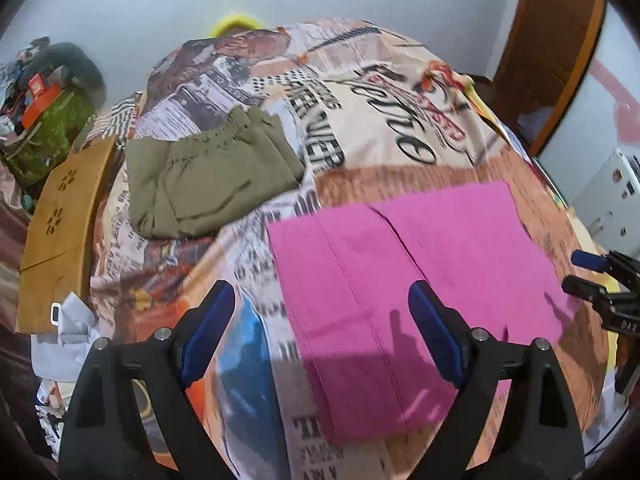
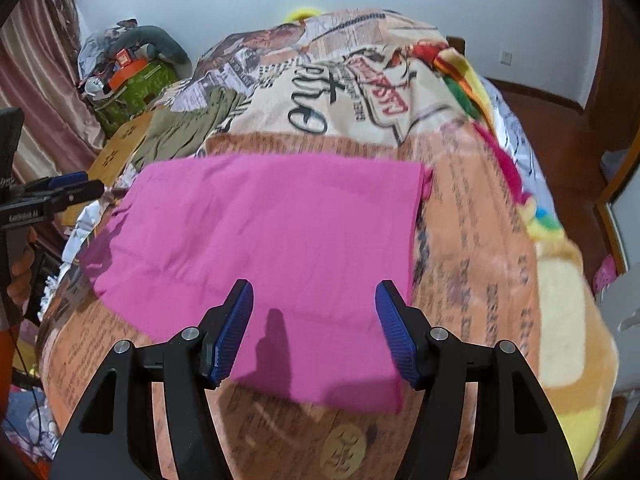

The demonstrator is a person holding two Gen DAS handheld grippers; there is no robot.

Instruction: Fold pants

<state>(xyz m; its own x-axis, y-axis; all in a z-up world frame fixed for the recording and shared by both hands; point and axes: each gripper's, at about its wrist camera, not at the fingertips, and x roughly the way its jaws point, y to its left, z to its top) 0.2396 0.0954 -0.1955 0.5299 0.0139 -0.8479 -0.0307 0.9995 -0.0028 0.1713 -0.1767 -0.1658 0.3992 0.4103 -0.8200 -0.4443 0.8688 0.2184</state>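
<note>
I am holding both the left gripper (image 1: 322,312) and the right gripper (image 2: 314,312) spread wide and empty above the pink pants (image 2: 276,232). The pants are lying flat, seemingly folded partway, with further folds remaining; folded olive shorts (image 1: 208,184) are sitting beyond them.

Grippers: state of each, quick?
Left tool: open, holding nothing, above the pink pants.
Right tool: open, holding nothing, above the same pants.

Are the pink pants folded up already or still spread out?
Partly folded. The pink fabric pants lie flat on the printed bedspread as one wide rectangle, legs doubled together, not yet a small bundle.
</note>
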